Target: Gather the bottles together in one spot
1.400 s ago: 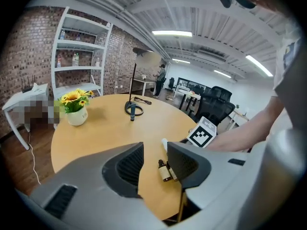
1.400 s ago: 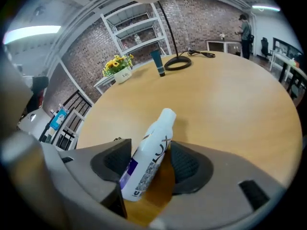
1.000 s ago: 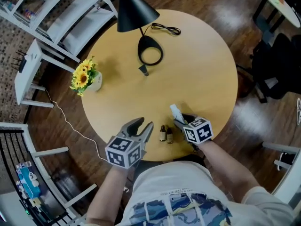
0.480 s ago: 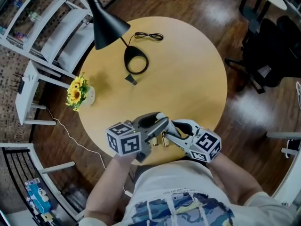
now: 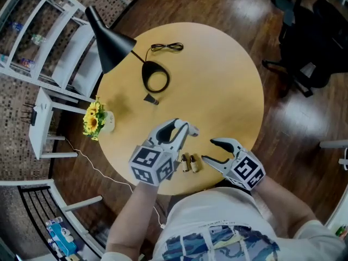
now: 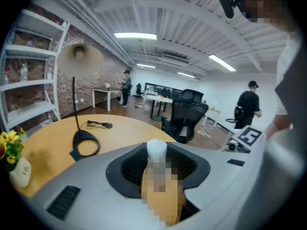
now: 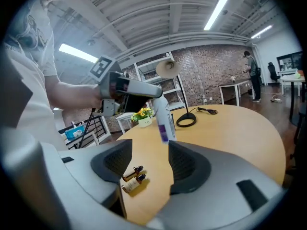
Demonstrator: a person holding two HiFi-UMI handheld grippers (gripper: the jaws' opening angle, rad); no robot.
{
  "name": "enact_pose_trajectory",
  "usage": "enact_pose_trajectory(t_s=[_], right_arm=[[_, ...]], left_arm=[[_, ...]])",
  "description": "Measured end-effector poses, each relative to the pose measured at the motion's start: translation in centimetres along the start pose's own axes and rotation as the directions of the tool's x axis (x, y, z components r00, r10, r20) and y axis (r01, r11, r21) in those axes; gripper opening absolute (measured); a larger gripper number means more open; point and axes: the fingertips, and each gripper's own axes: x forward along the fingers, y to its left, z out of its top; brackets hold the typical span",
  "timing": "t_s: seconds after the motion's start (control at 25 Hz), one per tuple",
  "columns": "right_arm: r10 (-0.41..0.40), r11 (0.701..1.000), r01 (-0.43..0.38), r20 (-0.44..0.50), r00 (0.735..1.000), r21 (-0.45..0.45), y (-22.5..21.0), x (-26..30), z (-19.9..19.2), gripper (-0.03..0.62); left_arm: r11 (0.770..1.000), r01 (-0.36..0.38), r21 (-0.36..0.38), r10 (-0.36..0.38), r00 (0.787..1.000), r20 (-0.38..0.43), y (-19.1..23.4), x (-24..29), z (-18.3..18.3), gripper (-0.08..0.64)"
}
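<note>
head view: two amber bottles (image 5: 186, 162) lie side by side.

Left hand-held gripper (image 5: 182, 130): jaws just closing, clamped on bottle (image 7: 163, 113), angled down. Right hand-held gripper (image 5: 209, 149): jaws just opening, wide apart, nothing between, angled slightly down. Both forearms reach forward from torso.

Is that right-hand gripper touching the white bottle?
Apart. The head view shows bare table between the right gripper, whose jaws have just been opening and hold nothing, and the white bottle.
</note>
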Motion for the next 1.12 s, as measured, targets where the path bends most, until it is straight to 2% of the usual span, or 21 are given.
enact_pose_trajectory(t_s=[0.08,0.2,0.44,0.64,0.76,1.0,1.12], right_arm=[[-0.019,1.0,0.019,-0.02,1.0,0.009,-0.4,-1.0,-0.6,0.265],[-0.062,0.998,0.063,-0.032,0.998,0.025,-1.4,-2.8,-1.4,0.265],[-0.141,0.987,0.145,-0.054,0.989,0.073,-2.8,-5.6,-2.7,0.265],[-0.181,0.976,0.188,-0.065,0.981,0.113,-4.0,-6.5,-3.3,0.264],[-0.205,0.969,0.214,-0.084,0.975,0.126,-4.2,-7.5,-3.1,0.264],[-0.24,0.956,0.255,-0.116,0.964,0.145,-5.1,-8.3,-4.5,0.264],[-0.244,0.954,0.261,-0.121,0.962,0.15,-5.4,-8.2,-5.1,0.264]], left_arm=[[0.992,-0.128,0.0,0.128,0.991,0.03,3.5,0.7,0.6,0.124],[0.962,-0.272,-0.024,0.273,0.961,0.055,8.5,2.0,1.0,0.123],[0.912,-0.41,-0.025,0.41,0.909,0.068,14.8,5.5,0.5,0.123],[0.84,-0.543,-0.004,0.542,0.838,0.066,19.6,7.1,-0.6,0.123],[0.818,-0.575,-0.025,0.576,0.816,0.053,21.1,8.3,-1.8,0.123],[0.804,-0.593,-0.043,0.595,0.802,0.054,22.5,10.1,-2.9,0.123],[0.79,-0.61,-0.055,0.612,0.789,0.055,23.3,10.4,-3.2,0.124]])
